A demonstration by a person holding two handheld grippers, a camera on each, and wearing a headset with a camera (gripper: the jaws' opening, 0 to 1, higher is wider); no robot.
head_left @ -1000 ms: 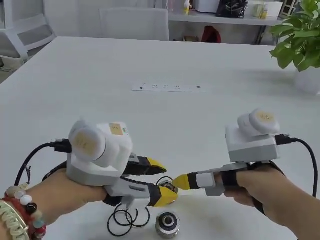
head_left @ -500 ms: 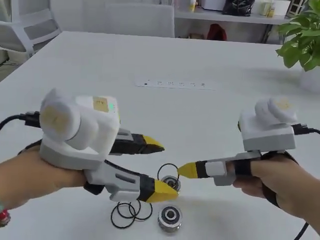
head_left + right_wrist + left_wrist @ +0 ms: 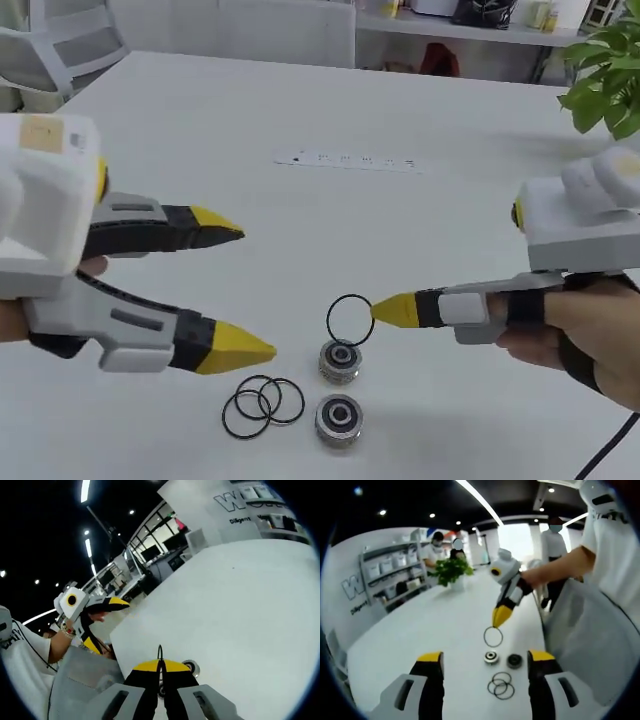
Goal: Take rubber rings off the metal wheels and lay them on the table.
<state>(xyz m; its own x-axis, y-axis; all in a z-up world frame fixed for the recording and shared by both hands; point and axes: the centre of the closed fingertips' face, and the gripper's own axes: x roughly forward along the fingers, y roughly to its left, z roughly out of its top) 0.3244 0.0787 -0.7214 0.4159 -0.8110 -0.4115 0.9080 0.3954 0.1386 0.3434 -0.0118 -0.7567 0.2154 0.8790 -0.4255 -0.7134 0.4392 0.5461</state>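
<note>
While my R gripper [image 3: 385, 310] sits at the right w/ its tips pointing left, its jaws are pressed together on a ring [image 3: 328, 321], pinching it by its right edge. The ring hangs off the tips, up off the worktop [image 3: 450, 220], just over the far wheel [image 3: 340, 361]. From the L gripper view it looks clear of that wheel, not touching. In the R gripper view the ring is a thin dark line sticking up betw. my two yellow tips, and the far wheel shows just right of them.

My L gripper [image 3: 228, 290] is at the left, above the worktop, jaws spread wide and pointing right toward the wheels.

Both wheels stand on the worktop, one behind the other. The near wheel [image 3: 338, 420] is just this side of the far one, close but apart. Loose rings [image 3: 262, 402], three by my count, lie flat & overlapping just left of the near wheel.

Farther off, mid-worktop, a white power strip [image 3: 345, 160] lies crosswise. A plant [image 3: 605, 70] stands at the far right.
</note>
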